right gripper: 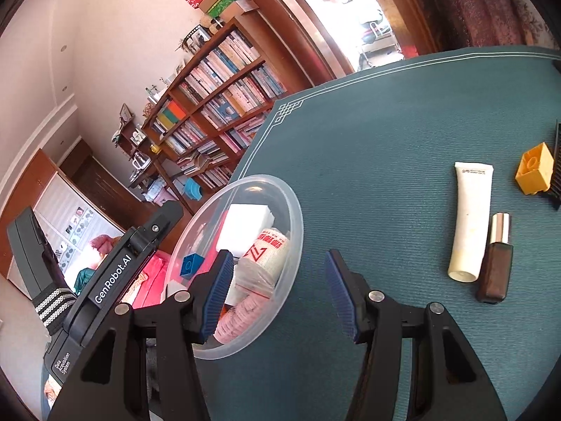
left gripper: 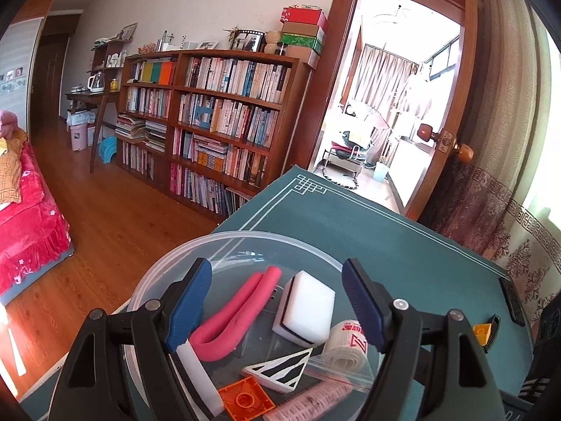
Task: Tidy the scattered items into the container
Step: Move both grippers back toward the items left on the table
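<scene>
The clear plastic bowl (right gripper: 242,266) stood near the table's (right gripper: 385,147) 9 o'clock edge, already loaded with a pink foam roller (left gripper: 231,312), a white sponge (left gripper: 308,303), a bandage roll (left gripper: 345,345) and other small pieces. Left on the green cloth, toward 3 o'clock in the right wrist view, were 4 things: a white tube (right gripper: 470,221), a brown bottle (right gripper: 496,258) just beside it, a yellow block (right gripper: 534,173) and a black comb (right gripper: 557,161) at the frame edge.

The tube was judged light and soft — likely to dent under pressure, so best taken across its middle. The bottle looked stiffer, smooth and possibly breakable; a hold across its brown body, below the metal cap, was judged safest. The block was hard and light, easily pinched by 2 flat sides.

The left gripper (left gripper: 277,307) was held above the bowl, tilted down into it, fingers spread wide with nothing between them. The right gripper (right gripper: 278,294) was poised low at the bowl's rim — 1 finger over the bowl, the other over bare cloth — likewise parted and empty, well apart from the remaining items.
</scene>
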`<state>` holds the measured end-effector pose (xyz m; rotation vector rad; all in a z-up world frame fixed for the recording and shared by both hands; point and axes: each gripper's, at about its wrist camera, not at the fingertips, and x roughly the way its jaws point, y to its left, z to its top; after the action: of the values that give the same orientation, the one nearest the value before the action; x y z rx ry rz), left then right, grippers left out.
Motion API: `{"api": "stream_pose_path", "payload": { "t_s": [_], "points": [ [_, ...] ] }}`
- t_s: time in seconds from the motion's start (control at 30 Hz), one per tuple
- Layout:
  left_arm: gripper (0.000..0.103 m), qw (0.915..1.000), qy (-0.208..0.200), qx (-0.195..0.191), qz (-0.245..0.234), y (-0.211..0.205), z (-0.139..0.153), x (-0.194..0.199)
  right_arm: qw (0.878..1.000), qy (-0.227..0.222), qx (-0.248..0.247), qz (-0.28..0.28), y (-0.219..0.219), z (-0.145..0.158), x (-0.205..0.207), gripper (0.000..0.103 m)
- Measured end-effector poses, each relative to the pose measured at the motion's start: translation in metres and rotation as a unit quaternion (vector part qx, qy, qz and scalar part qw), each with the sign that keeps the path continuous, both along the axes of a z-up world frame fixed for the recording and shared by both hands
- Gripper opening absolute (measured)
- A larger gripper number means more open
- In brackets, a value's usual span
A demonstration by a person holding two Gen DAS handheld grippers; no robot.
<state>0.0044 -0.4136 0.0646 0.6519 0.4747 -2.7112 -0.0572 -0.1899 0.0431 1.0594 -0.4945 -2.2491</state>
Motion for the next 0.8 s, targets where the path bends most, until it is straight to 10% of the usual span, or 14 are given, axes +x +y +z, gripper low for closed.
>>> {"api": "stream_pose_path", "payload": {
  "t_s": [0.8],
  "points": [
    [0.084,0.9953,-0.013,-0.046,-0.084,0.061,0.0,-0.01,0.979,0.02,0.11,-0.172,0.107,-0.015,0.003,0.058]
  ]
}}
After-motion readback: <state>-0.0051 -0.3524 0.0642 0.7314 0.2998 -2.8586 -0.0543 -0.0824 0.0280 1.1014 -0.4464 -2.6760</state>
